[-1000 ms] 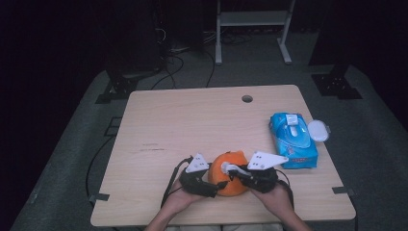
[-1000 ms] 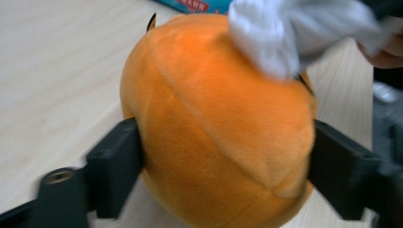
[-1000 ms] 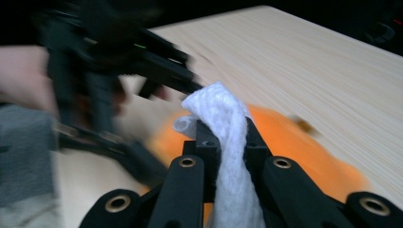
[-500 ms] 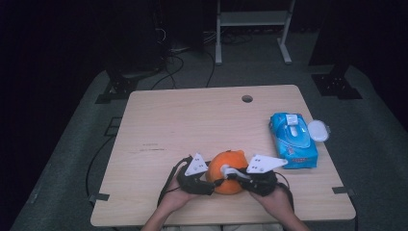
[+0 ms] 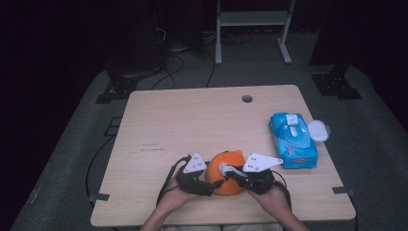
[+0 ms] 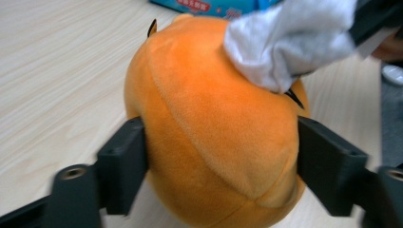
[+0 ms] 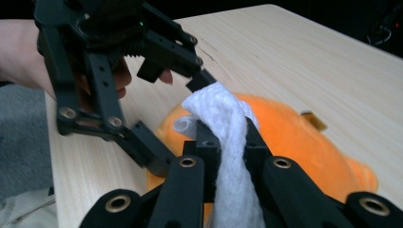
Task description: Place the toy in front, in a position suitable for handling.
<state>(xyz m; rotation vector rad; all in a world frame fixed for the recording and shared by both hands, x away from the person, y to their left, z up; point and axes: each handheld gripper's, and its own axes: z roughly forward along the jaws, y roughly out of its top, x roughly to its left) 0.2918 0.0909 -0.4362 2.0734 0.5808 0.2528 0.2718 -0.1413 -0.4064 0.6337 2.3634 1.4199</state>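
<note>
A round orange plush toy (image 5: 230, 185) lies near the table's front edge between both hands. My left gripper (image 5: 211, 181) is shut on it, its two black pads pressed into the plush's (image 6: 209, 133) sides. Those jaws have just been opening a little, with the plush still between them. My right gripper (image 5: 229, 170) comes in from the right, shut on a white wipe (image 7: 223, 114). The wipe (image 6: 290, 42) rests against the top of the plush (image 7: 294, 142). In the right gripper view, the left gripper (image 7: 178, 123) straddles the toy's far side.
A blue pack of wipes (image 5: 292, 140) lies at the table's right edge, its white lid (image 5: 318, 130) flipped open. The wooden table (image 5: 192, 120) has a cable hole (image 5: 247, 98) at the back. A metal stand and cables sit on the dark floor beyond.
</note>
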